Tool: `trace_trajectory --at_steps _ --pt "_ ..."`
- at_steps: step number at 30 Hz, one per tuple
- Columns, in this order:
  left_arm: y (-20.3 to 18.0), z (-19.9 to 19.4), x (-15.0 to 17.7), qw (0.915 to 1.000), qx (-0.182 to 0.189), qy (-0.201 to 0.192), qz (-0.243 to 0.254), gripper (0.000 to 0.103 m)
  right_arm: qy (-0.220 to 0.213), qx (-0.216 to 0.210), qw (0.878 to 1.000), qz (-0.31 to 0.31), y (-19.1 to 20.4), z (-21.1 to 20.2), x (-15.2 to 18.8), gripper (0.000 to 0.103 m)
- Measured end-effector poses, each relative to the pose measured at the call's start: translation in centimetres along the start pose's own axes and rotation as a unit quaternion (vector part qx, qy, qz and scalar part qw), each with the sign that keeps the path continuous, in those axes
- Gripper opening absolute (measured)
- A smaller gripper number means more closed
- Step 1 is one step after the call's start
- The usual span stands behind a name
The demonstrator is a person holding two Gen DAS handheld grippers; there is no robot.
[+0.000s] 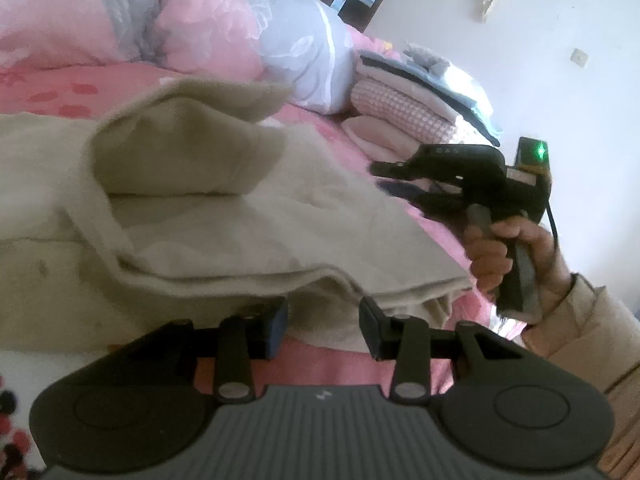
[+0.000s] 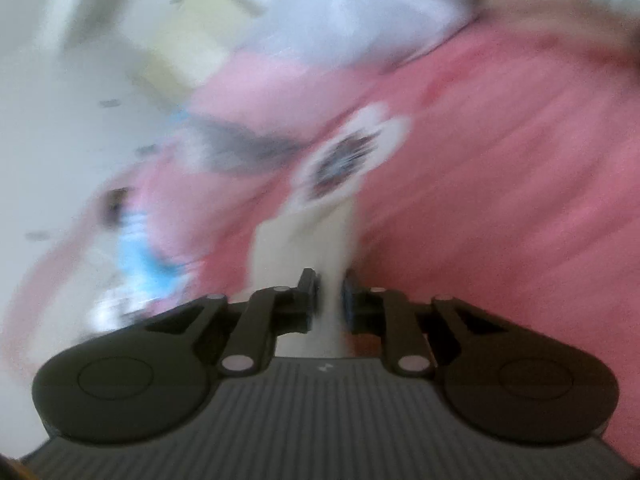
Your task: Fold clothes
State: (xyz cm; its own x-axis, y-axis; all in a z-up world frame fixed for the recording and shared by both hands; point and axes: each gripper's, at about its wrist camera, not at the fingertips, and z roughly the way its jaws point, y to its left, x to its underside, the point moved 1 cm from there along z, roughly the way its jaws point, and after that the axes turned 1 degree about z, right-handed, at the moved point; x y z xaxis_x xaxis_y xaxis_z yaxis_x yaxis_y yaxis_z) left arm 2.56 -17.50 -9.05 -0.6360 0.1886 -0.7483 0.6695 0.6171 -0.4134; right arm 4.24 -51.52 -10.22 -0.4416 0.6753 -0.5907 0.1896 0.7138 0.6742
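A pink bed fills the left wrist view. At the far left a pink and grey quilt is heaped at the back. In front of it a beige garment lies spread across the bed, with one part folded over into a raised hump on top. The left claw sits low at the garment's near edge, jaws partly open; the cloth's hem lies between the pads, but they do not appear to press on it. Further right, a stack of folded clothes rests on the bed near the white wall. At the right edge a hand in a beige sleeve grips the right claw, held above the bed just past the garment's right end.

The right wrist view is badly blurred. Its jaws stand close together with a pale strip of cloth running up between them, probably pinched. Pink bedding lies behind, with a white patch beyond the strip.
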Motion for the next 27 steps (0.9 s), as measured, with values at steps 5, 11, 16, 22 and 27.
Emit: trace_trajectory --at_steps 5,11,16,22,27 --pt "0.5 -3.5 -0.2 0.9990 0.003 -0.045 0.005 0.041 -0.031 -0.012 0.999 0.039 1.5 -3.2 -0.4 0.034" --pt "0.8 -7.3 -1.8 0.9938 -0.016 -0.098 0.050 0.041 0.074 -0.110 0.988 0.075 5.9 -1.2 2.2 0.055" --pt "1.1 -8.4 -3.9 0.9875 -0.044 -0.127 0.082 0.045 0.155 -0.142 0.970 0.124 8.1 1.9 4.9 0.055" --pt "-0.2 -5.2 -5.4 0.9727 -0.112 -0.077 0.188 0.048 0.185 -0.156 0.954 0.178 8.0 3.0 6.3 0.055" --pt "-1.5 -2.5 -5.0 0.9516 -0.122 -0.036 0.280 0.055 0.184 -0.161 0.945 0.217 6.7 3.2 6.5 0.055"
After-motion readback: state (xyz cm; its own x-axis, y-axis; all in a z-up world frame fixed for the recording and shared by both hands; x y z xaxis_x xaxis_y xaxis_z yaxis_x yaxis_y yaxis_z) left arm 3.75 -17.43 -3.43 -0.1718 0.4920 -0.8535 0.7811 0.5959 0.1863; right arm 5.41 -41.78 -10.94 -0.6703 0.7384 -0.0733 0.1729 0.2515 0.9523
